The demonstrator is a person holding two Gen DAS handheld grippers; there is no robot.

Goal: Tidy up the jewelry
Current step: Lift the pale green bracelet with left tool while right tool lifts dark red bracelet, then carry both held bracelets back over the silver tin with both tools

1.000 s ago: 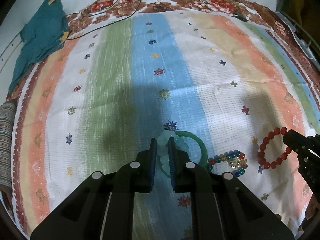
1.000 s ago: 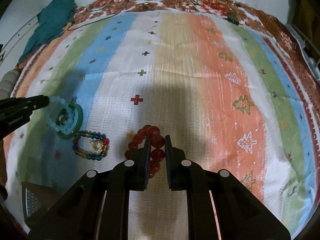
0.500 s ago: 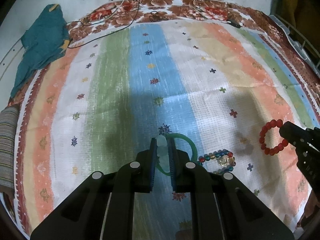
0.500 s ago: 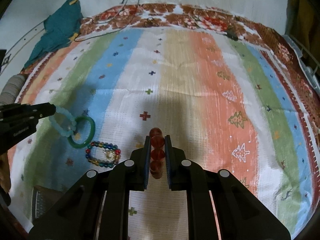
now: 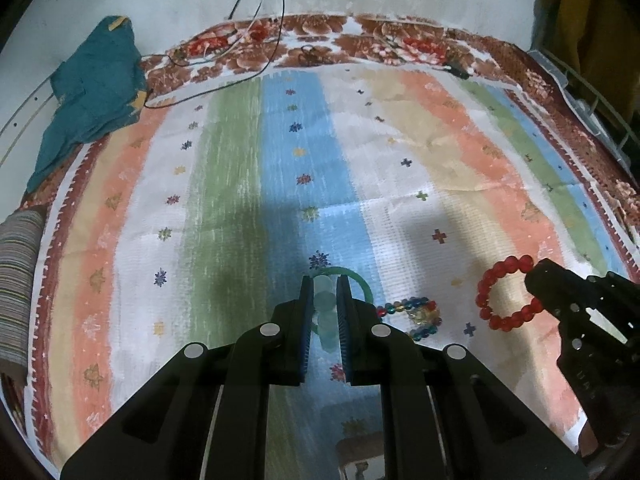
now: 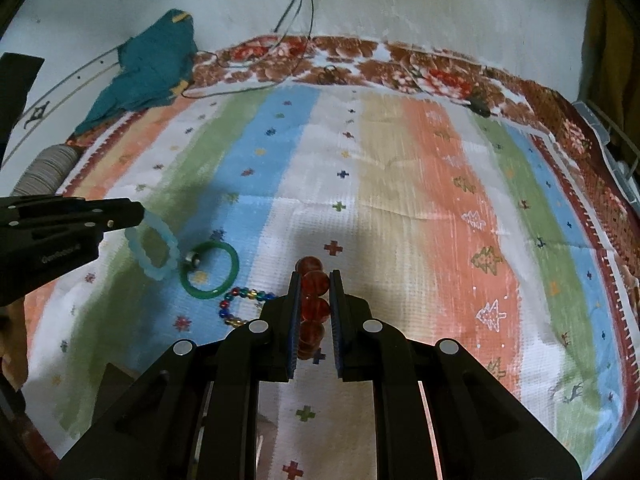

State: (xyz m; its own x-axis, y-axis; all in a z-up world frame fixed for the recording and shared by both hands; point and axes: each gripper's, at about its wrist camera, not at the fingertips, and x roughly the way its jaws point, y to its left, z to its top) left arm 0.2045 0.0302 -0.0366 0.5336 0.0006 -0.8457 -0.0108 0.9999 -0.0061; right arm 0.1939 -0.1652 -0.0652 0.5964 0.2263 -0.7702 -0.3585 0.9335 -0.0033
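My left gripper (image 5: 324, 284) is shut on a pale blue bead bracelet (image 5: 325, 304) and holds it lifted above the striped cloth; it also shows in the right wrist view (image 6: 154, 250). My right gripper (image 6: 313, 278) is shut on a red bead bracelet (image 6: 314, 304), which hangs from its tip in the left wrist view (image 5: 506, 300). A green bangle (image 6: 210, 270) and a multicolour bead bracelet (image 6: 240, 306) lie on the cloth between the grippers.
A striped cloth (image 5: 440, 152) covers the surface. A teal rag (image 5: 92, 104) and thin cables (image 5: 256, 40) lie at the far left. A rolled striped fabric (image 5: 16, 280) is at the left edge. A wire rack (image 5: 592, 100) stands at the right.
Both grippers have risen, each lifting its bracelet off the cloth. The pale blue bracelet has come away from the green bangle.
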